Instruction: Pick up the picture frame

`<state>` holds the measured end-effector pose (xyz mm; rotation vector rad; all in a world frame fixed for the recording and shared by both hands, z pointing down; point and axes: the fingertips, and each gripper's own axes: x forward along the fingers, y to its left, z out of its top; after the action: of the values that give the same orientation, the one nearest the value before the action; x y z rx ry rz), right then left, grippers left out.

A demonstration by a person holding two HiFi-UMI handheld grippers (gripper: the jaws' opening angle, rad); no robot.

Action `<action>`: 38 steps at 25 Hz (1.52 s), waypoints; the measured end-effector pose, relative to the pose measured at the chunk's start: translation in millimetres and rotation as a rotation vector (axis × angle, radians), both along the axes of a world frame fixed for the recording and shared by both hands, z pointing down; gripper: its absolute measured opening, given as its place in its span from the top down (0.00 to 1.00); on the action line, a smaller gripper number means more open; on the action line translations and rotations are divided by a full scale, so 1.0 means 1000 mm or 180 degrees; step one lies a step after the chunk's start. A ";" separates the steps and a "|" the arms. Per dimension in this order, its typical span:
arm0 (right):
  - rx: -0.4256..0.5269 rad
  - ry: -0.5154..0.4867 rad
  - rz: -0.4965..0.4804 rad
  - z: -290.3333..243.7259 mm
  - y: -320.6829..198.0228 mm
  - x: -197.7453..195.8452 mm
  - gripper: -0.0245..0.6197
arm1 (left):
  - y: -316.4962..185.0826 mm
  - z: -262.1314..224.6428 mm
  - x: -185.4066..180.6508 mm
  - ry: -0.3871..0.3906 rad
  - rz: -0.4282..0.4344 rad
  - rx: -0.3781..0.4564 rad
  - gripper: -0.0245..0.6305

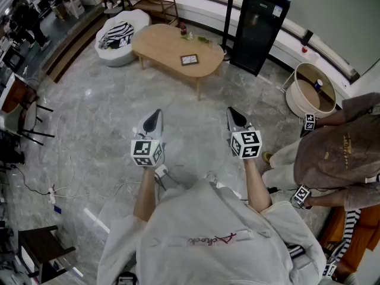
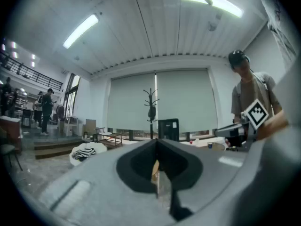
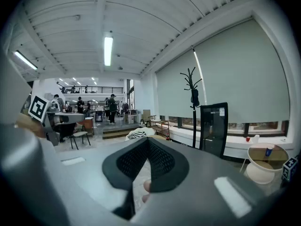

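Oval wooden table (image 1: pixel 160 43) stands far ahead of you, across grey stone floor (image 1: pixel 89 117). Black cabinet (image 1: pixel 258 25) just right of table. Your left gripper (image 1: pixel 157 114) held near, over floor: jaws pressed fully together, empty, touching nothing. Your right gripper (image 1: pixel 233 113) alongside, apart from left: jaws likewise closed tight, empty. Both tips point toward table. Picture frame (image 1: pixel 189 59) lies flat on table top, right of centre, near front edge, well apart from both your grippers.

both arms forward, left gripper (image 1: pixel 152 122) and right gripper (image 1: pixel 237 119) closed (empty).
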<state>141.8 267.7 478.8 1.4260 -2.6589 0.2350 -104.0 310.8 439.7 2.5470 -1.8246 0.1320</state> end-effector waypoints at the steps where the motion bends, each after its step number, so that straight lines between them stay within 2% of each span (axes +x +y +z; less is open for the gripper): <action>1: -0.0001 -0.0001 -0.0001 0.001 0.001 -0.001 0.95 | 0.000 0.001 0.000 0.0002 0.0004 -0.0003 0.96; 16: -0.0032 -0.0068 -0.0031 0.006 -0.014 0.009 0.95 | -0.013 0.007 0.010 0.0014 -0.0047 -0.0050 0.96; 38: -0.0069 -0.0026 -0.0381 0.018 -0.071 0.041 0.95 | -0.056 0.007 0.052 0.0006 -0.0321 -0.0035 0.96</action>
<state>183.1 196.4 497.1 1.2568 -2.7277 0.2577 -51.8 255.2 447.1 2.4409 -1.9411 0.1382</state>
